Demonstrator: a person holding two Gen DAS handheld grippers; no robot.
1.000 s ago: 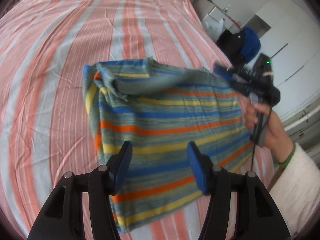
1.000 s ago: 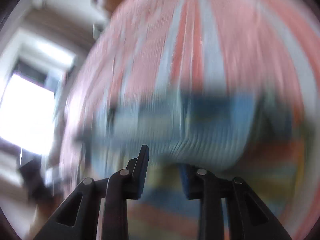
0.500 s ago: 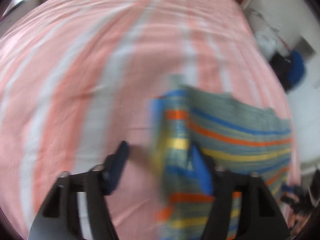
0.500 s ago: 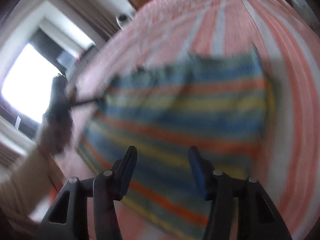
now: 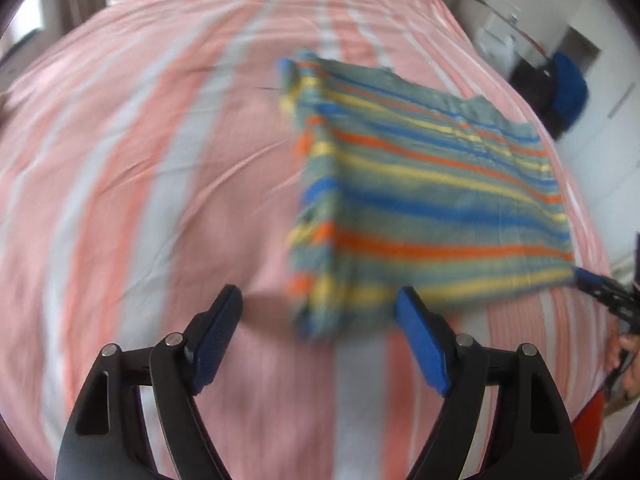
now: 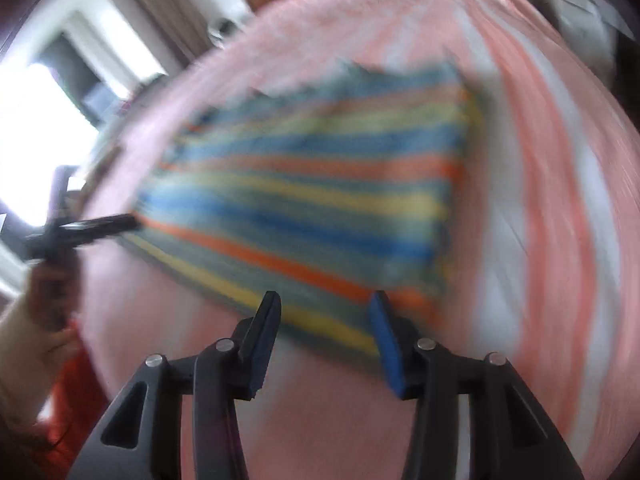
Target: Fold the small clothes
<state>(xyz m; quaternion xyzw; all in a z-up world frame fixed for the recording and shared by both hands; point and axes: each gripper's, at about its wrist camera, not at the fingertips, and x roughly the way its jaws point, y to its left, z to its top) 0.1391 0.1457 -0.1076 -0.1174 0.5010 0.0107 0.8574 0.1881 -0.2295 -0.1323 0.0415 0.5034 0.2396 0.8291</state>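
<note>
A small striped garment [image 5: 424, 196] in blue, orange, yellow and grey-green lies folded flat on the pink-and-white striped bed [image 5: 140, 184]. It also shows in the right wrist view [image 6: 320, 196]. My left gripper [image 5: 320, 312] is open and empty, just short of the garment's near left corner. My right gripper [image 6: 324, 312] is open and empty over the garment's near edge; it also shows in the left wrist view [image 5: 596, 284], by the garment's right corner. The left gripper shows at the far left of the right wrist view [image 6: 92, 226]. Both views are motion-blurred.
White cupboards and a dark blue object [image 5: 568, 88] stand beyond the bed's right side. A bright window [image 6: 36, 136] lies past the bed's far edge. Wide bare bedsheet stretches left of the garment.
The right gripper let go of the raised garment edge, and the garment now lies flat. Both grippers pulled back towards its near corners. The left gripper opened wider.
</note>
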